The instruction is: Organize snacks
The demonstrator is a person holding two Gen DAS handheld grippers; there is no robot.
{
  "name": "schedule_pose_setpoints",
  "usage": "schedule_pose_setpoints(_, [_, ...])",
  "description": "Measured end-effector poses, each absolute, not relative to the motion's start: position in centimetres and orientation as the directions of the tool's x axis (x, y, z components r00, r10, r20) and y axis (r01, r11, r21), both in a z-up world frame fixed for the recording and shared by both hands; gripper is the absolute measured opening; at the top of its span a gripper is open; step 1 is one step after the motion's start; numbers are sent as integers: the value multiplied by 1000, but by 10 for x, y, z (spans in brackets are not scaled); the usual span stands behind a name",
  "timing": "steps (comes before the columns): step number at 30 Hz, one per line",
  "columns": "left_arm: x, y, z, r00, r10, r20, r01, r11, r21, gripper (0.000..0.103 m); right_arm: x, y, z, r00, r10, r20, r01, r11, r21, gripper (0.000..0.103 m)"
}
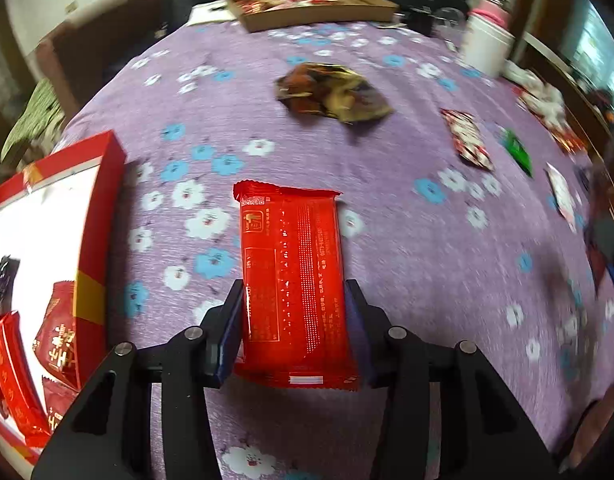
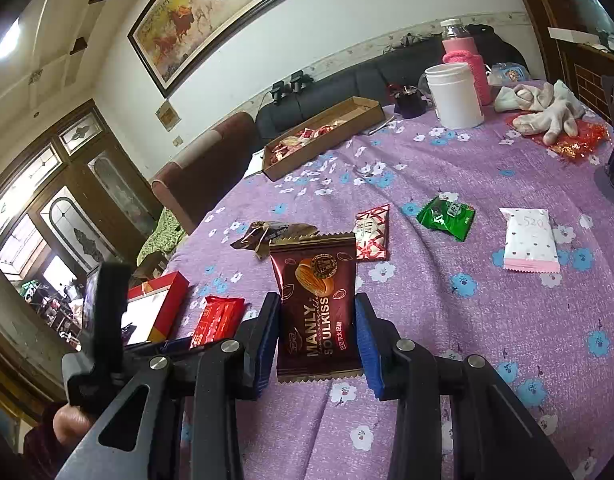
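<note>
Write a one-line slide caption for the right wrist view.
Right tool grips a brown Manly Soulkiss packet above the purple floral tablecloth, loose snacks scattered beyond.

Red snack packet [image 1: 293,280] and brown almond packet [image 2: 317,312] — each apparently clamped between jaws above the tablecloth.

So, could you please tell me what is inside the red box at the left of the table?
The red box has a white interior holding several red snack packets and one dark packet. The view crops its near end, so a full count is impossible.
</note>
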State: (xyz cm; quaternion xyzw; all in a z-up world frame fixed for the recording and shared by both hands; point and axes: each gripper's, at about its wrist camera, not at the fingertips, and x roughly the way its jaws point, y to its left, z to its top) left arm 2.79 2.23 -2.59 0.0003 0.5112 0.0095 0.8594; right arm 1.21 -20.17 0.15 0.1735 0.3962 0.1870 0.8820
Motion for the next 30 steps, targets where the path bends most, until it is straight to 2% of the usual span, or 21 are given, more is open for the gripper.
schedule_pose_setpoints(5, [12,11,-24,477,-77,-875,51,997,-60,45,13,-201,0,610,472,-637,-191,868,459,39])
schedule_pose_setpoints(14, [-23,23,15,597,-63,-799,68,997,-28,45,13,-186,-5,592,486,-642,-239,868,436,39])
schedule_pose_setpoints(19, [-36,57,35,672,26,-740,-8,1000,29,45,11,-166,-8,549,528,-648,-286,847,448,39])
schedule_pose_setpoints(30, [-50,164,38,703,236,-671,-266,962,60,45,2,-26,16,416,647,-639,-475,753,454,38])
